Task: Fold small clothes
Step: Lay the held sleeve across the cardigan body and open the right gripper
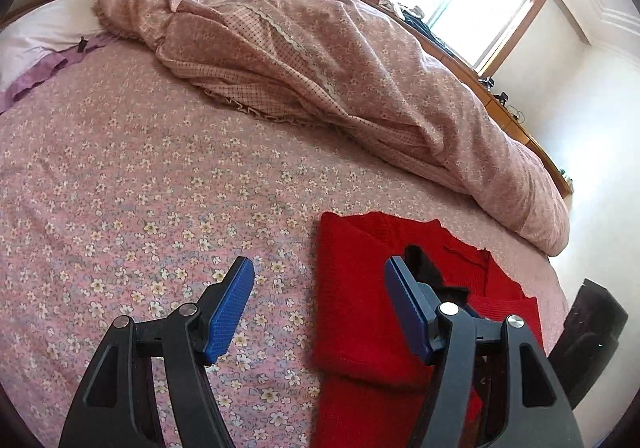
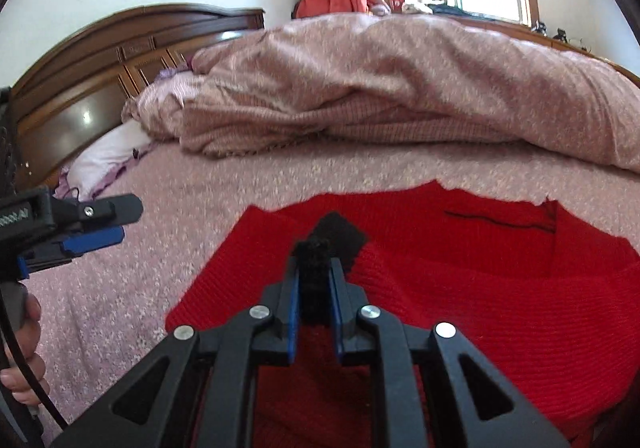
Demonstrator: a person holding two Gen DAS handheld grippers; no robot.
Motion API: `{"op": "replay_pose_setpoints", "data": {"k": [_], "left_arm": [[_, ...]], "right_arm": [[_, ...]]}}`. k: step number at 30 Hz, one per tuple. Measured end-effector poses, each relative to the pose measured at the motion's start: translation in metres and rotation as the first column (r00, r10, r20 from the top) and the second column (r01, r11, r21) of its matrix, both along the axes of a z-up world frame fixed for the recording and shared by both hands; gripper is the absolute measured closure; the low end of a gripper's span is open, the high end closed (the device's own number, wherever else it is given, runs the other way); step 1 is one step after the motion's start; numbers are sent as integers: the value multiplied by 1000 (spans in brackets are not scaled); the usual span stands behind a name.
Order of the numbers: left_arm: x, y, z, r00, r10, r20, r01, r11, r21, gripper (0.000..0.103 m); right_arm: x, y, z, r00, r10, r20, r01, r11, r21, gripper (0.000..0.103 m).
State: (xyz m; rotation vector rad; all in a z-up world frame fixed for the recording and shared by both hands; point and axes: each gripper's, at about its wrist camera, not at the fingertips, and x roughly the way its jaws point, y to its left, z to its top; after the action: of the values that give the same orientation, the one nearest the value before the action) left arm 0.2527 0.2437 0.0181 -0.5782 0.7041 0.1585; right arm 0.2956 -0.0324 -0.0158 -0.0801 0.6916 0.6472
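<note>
Lying: red knit sweater (image 2: 460, 288), partly folded, near the bed's (image 1: 120, 176) foot edge.
Right gripper (image 2: 316, 280): fingers nearly closed, pinching a black fuzzy cloth (image 2: 320, 256).
Left gripper (image 1: 320, 308): fingers apart, empty.
Beyond: bunched floral quilt (image 1: 320, 60).

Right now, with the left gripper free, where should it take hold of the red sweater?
Grip the red sweater at its near-left folded edge, coming from the bare sheet side. That edge lies flat and clear, nearest the open left gripper, while the right gripper is busy pinching a black piece.
</note>
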Motion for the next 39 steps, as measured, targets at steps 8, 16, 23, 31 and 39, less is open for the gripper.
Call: {"op": "replay_pose_setpoints", "data": {"k": [8,16,23,31,39], "left_arm": [[7,-14,-3,999,-35,-12,36,999,22,42],[11,-20,-4,999,-47,-22,48,999,21,42],[10,-21,-2,999,-45,-22,45,999,12,41],[9,-25,-1,999,-50,-21,50,999,1,42],[10,-32,0,998,-65,-19,65,998,-5,41]], "right_arm": [[-4,-9,5,999,40,-19,-38,996,78,90],[-4,-3,-4,996,63,-70,-60,997,41,85],[-7,-10,-2,991,70,-111,-59,993,97,78],[-23,-18,-1,981,126,-149,-102,982,158,77],[-37,-41,3,976,114,-186,-85,984,159,77]]}}
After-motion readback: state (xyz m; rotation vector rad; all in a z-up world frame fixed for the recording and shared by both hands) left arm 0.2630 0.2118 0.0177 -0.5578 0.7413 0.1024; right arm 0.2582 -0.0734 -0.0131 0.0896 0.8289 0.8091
